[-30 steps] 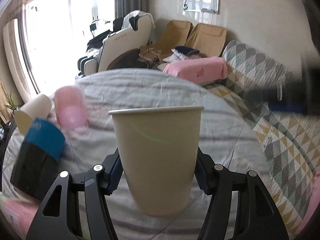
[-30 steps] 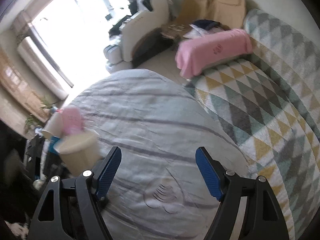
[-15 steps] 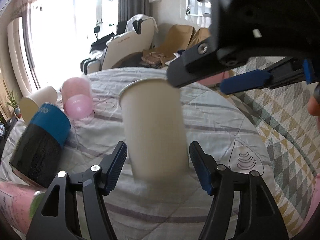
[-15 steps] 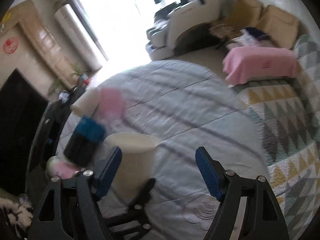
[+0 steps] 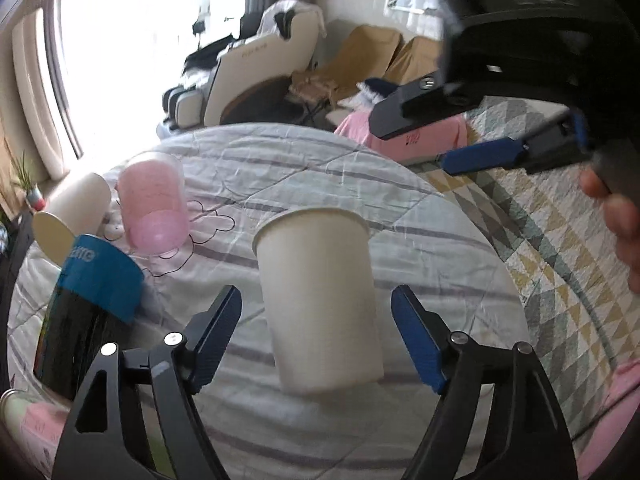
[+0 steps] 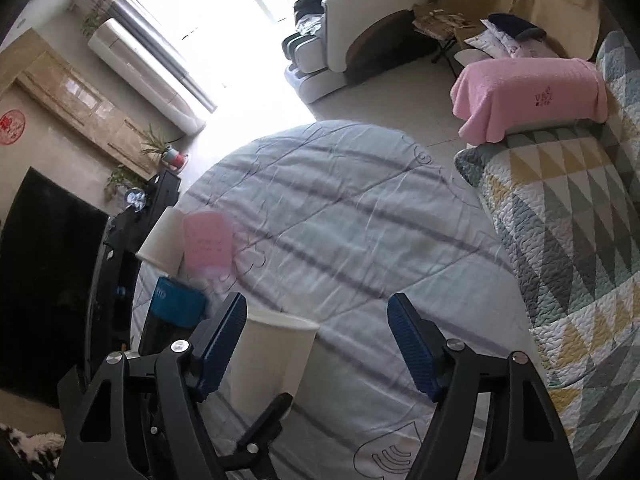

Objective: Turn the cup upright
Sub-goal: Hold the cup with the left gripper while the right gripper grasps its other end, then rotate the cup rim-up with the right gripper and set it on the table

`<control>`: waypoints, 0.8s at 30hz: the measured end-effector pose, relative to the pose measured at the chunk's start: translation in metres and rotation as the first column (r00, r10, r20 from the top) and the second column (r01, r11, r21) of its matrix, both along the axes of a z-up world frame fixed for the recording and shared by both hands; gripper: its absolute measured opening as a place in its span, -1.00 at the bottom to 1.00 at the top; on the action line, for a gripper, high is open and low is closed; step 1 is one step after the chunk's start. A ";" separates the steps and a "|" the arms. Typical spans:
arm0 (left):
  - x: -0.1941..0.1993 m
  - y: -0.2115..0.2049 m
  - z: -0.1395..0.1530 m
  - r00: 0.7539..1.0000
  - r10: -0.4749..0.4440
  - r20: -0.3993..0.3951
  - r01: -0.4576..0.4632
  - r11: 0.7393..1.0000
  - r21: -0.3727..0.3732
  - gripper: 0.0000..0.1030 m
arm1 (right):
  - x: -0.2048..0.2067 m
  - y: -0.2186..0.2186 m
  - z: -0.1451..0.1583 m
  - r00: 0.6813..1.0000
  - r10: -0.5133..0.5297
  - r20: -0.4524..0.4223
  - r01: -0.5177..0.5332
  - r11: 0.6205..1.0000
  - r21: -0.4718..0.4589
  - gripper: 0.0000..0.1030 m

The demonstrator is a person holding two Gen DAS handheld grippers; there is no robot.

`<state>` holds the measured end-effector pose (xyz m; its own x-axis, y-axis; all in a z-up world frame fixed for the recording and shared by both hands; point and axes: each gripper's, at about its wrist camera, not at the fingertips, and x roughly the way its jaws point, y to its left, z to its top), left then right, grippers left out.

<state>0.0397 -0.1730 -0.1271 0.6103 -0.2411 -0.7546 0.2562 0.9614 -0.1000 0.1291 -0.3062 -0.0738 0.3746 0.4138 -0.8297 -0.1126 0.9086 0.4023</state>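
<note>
A cream paper cup (image 5: 320, 300) stands upright, rim up, on the round table covered in a striped grey cloth (image 5: 420, 240). My left gripper (image 5: 316, 332) is open, its blue pads apart from the cup on both sides. The cup also shows in the right wrist view (image 6: 272, 356), low and left. My right gripper (image 6: 314, 344) is open and empty above the table; it shows in the left wrist view (image 5: 480, 136) at the upper right.
A pink plastic cup (image 5: 154, 204) stands upside down at the table's left. A cream paper cup (image 5: 68, 216) lies on its side beside it. A black and blue can (image 5: 88, 308) stands nearer. A triangle-patterned sofa (image 6: 580, 220) borders the right.
My left gripper has opened and let go of the cup, which now stands on the table. My right gripper has swung over the table above the cup.
</note>
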 end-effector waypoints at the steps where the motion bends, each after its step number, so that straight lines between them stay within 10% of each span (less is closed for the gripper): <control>1: 0.005 -0.001 0.000 1.000 0.005 -0.027 -0.005 1.000 0.000 0.70 | 0.002 0.001 -0.001 1.000 0.006 -0.011 -0.006 1.000 0.005 0.45; 5: 0.026 -0.008 -0.003 0.993 0.003 -0.117 -0.005 1.000 -0.016 0.78 | 0.011 0.010 -0.006 0.997 0.069 -0.047 -0.070 0.997 -0.019 0.45; 8: 0.035 -0.012 -0.010 0.987 -0.002 -0.161 -0.003 1.000 -0.026 0.29 | 0.019 0.011 -0.011 0.995 0.074 -0.068 -0.076 0.997 -0.025 0.45; 13: 0.037 -0.006 -0.013 0.985 -0.003 -0.172 -0.007 0.999 -0.054 0.27 | 0.023 -0.002 -0.016 0.995 0.051 -0.082 -0.052 0.999 -0.011 0.45; 24: 0.019 -0.008 0.024 0.989 -0.085 0.122 0.091 0.995 -0.046 0.24 | 0.040 0.004 -0.022 0.970 0.198 -0.144 -0.189 0.979 0.069 0.45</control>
<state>0.0583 -0.1807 -0.1029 0.6701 -0.3340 -0.6629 0.3526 0.9291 -0.1117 0.1691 -0.3022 -0.0959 0.1561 0.5122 -0.8445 -0.2188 0.8517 0.4761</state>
